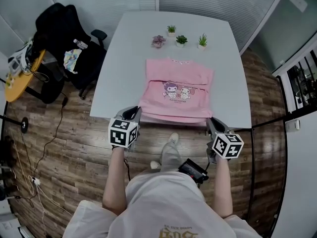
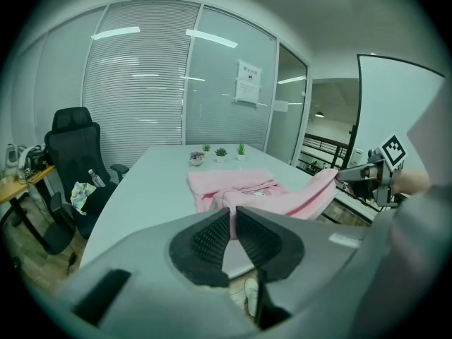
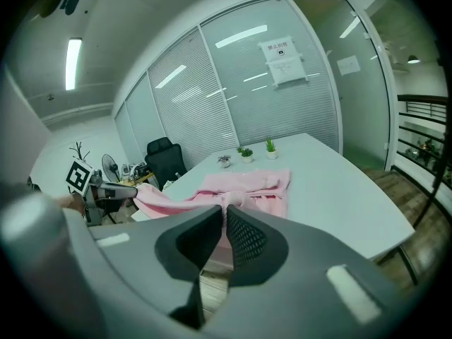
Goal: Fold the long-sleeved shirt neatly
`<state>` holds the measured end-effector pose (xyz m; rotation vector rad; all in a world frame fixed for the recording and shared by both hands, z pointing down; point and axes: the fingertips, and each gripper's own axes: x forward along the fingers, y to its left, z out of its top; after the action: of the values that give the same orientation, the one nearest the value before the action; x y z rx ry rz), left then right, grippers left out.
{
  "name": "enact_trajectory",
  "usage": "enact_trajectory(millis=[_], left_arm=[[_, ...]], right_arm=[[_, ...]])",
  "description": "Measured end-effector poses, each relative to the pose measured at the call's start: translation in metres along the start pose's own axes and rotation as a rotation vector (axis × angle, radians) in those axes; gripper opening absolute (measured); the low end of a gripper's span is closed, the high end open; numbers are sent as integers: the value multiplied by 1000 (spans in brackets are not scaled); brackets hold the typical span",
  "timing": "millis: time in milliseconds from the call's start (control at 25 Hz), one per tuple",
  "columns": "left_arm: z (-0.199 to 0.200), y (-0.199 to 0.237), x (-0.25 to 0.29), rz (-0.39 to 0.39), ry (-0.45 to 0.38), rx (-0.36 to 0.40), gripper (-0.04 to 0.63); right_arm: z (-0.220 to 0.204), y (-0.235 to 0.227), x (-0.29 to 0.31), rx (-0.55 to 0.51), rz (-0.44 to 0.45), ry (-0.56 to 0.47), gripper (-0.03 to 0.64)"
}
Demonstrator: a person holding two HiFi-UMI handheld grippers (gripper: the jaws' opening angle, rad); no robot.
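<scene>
Worktop point(image 1: 124, 58): white, on wood flooring.

Long-sleeved shirt point(image 1: 178, 90): pink, with a cartoon print facing up. It is laid flat on the near half of the worktop, with its collar toward the far end. A fold of cloth is seen across it just above the print. The near hem is raised off the worktop at the near edge and stretched between the two grippers.

Left gripper point(image 1: 132, 113): placed at the near left corner of the shirt. The jaws are closed narrow on a pinch of pink hem, and cloth is seen between the ribbed pads point(image 2: 212, 239).

Right gripper point(image 1: 211, 124): placed at the near right corner. The jaws are likewise clamped narrow on the hem, with cloth seen in the slit between the pads point(image 3: 244, 235).

Far end of the worktop: three small green potted plants point(image 1: 182, 40) and a purplish succulent point(image 1: 158, 41) are set in a row, well apart from the shirt.

Left of the worktop: a black office chair point(image 1: 64, 33) is noted.
</scene>
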<state>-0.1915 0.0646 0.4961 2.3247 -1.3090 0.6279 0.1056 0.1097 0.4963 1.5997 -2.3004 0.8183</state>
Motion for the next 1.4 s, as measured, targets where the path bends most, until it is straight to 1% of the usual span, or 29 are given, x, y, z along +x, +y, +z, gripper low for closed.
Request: enact_trajectory(millis=[120,320,440,720,880,1280,1400], left_arm=[[13,9,14,5,1,-16,35],[35,22,43,6,-1,-22,35],[49,32,60,14,-2,-29,35],[82,46,90,15,-24,-34,35],[97,53,107,15,-30,-33,34],[130,72,151,25,-37,-41,34],[142,79,165,30,-44,-65,34]], right_arm=[[14,-4,12,1,3,-4,32],[38,-16,37,22,14,-16,32],[54,-22,53,12,18,-16,32],[82,-39,83,15,19,-26,32],[102,-47,98,63,40,-56,32],[140,-68,138,93,42,-86,32],[152,-76,152,106,48,-94,32]])
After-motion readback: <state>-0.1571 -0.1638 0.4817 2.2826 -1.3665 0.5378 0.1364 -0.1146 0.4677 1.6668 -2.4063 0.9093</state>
